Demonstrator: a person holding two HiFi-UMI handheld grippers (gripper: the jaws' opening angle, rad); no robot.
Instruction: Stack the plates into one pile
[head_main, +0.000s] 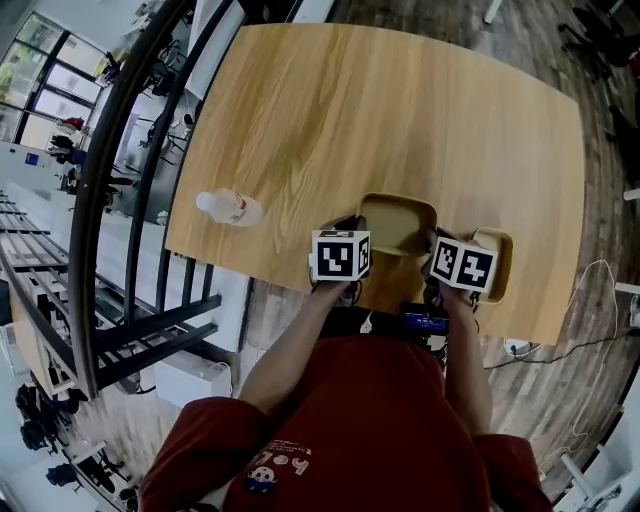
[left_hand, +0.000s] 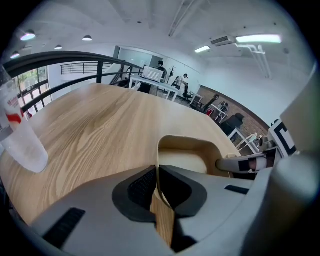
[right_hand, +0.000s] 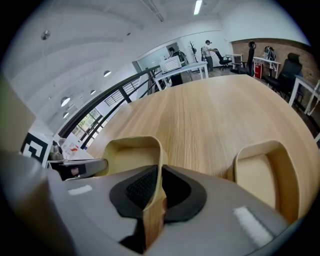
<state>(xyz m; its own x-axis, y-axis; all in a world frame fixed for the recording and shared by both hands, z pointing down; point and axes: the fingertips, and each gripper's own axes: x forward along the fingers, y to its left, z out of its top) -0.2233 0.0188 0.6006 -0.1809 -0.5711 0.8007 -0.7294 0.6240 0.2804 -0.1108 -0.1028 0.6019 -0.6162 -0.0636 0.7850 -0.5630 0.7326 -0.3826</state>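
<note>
Wooden plate (head_main: 398, 222) pinched by left tongs (left_hand: 156, 172) and right tongs (right_hand: 160, 172); bottle (head_main: 230, 208) label unreadable.

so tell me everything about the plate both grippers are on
The plate is a tan, wood-look rounded rectangle with a raised rim and a paler well, empty. The left gripper is shut on its left rim, the right gripper on its right rim. It is roughly level, by the table edge nearest the person, left of the second plate and apart from it.

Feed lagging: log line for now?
left gripper: shut on rectangular wooden plate | right gripper: shut on same plate | second wooden plate: on table
</note>
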